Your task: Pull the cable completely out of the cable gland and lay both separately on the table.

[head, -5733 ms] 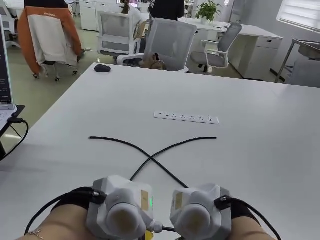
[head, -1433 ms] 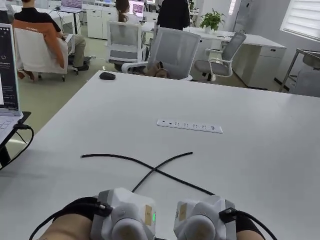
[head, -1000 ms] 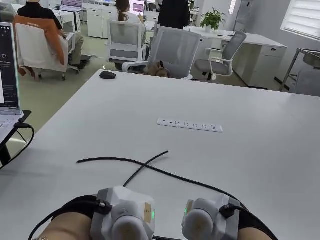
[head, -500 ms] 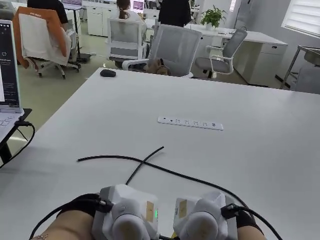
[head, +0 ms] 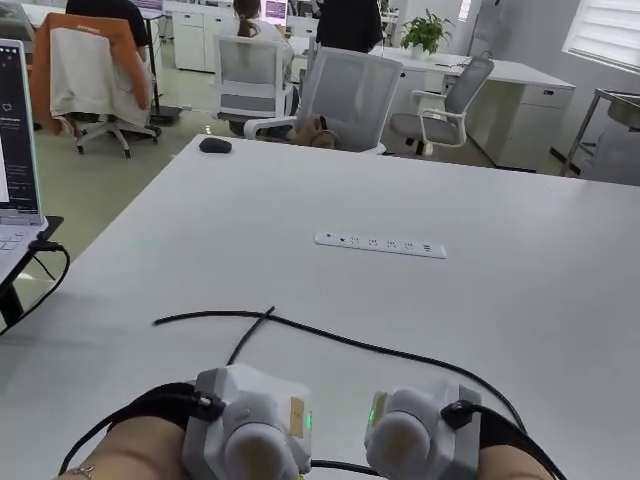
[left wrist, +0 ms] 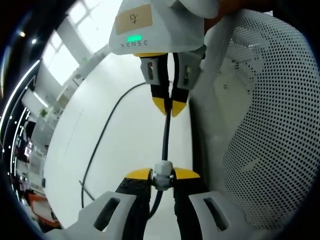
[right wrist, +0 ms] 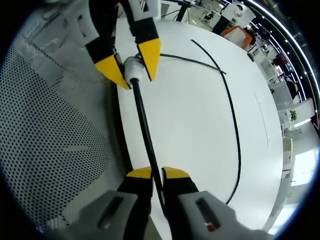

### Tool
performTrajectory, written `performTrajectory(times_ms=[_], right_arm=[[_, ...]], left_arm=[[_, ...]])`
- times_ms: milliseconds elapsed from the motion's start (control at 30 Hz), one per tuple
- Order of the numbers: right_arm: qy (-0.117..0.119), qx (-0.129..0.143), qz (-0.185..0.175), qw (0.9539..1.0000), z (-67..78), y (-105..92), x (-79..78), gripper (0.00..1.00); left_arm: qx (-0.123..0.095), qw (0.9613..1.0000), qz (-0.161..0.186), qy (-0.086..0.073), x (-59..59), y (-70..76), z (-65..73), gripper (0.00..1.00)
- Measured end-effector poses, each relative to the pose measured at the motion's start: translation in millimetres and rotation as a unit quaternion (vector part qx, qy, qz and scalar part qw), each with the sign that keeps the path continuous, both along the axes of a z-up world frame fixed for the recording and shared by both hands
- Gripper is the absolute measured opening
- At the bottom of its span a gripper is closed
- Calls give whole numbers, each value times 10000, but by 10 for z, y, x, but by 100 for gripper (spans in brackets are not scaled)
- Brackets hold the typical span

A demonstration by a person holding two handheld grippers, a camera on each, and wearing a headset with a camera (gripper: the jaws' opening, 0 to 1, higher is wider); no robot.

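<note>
Cable [right wrist: 142,115], thin and black, runs in a straight line between the two grippers, by the near edge of the white desk [head: 400,180]. The left gripper [left wrist: 162,176] has its yellow-tipped jaws pinching the small white gland [left wrist: 163,169], and the cable goes through the gland. The right gripper [right wrist: 156,174] has its jaws pinching the bare cable a little way from the gland. The two grippers face each other, near but not touching. The rest of the cable lies on the desk in a long bend, and two parts of it meet in front of the grippers. Farther back on the desk lies a white power strip [head: 380,245]. A dark mouse [head: 213,146] sits near the far edge. A laptop [head: 15,130] stands off to the left. Office chairs [head: 345,90] stand behind the desk.
</note>
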State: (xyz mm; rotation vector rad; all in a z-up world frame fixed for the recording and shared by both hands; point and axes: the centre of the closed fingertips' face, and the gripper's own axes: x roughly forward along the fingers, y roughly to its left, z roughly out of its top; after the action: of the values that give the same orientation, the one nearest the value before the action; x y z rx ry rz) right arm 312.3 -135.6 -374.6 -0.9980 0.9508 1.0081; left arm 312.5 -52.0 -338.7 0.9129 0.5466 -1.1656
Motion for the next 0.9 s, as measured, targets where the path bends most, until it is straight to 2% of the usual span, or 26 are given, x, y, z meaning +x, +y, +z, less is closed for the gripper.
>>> performTrajectory(times_ms=[67,167,267,300,333,400,433,467,600,633,700,800,833,900], right_arm=[[20,76,144,9999,3,73,-36,11],[148,522,297,9981,37,268,-108,19],[27,803,809,9935,124,455,-161,25],[47,889,898,9920,143,499,-188,25],[108,1119,889,9897,185,570,-220,22],[71,1319,885,9873,252,621,-219,13],[55,1270,874,9880,255,600,-211,6],[52,1253,823,9887,248,588,-205,4],[30,1225,664,9902,220,548,-161,3],[20,1122,618,9918,199,508,-146,3],[-59,671,542,9963,122,348,-97,3],[-83,70,402,9991,19,116,-54,3],[-85,-61,299,9995,2,47,-34,3],[-77,-66,167,9998,1,3,-4,3]], left_arm=[[7,10000,-36,-3,-13,-3,-2,17],[58,9999,-104,28,-49,-11,-28,17],[53,9998,-183,0,-52,-33,-28,17],[22,9998,-201,-9,-54,-45,-17,17],[-27,9998,-207,-11,-55,-60,-2,17],[-40,9998,-194,-5,-52,-62,-2,17],[-26,9998,-196,-7,-51,-57,-7,17],[-13,9998,-197,-3,-56,-49,-10,17],[-74,9998,-185,-3,-54,-69,10,17],[-37,9998,-178,-22,-46,-61,4,17],[28,9999,-164,-47,-35,-36,-6,17],[5,9999,-129,-69,-24,-26,8,17],[-26,9999,-116,-77,-24,-33,25,17],[-72,9999,-110,-81,-24,-50,41,17]])
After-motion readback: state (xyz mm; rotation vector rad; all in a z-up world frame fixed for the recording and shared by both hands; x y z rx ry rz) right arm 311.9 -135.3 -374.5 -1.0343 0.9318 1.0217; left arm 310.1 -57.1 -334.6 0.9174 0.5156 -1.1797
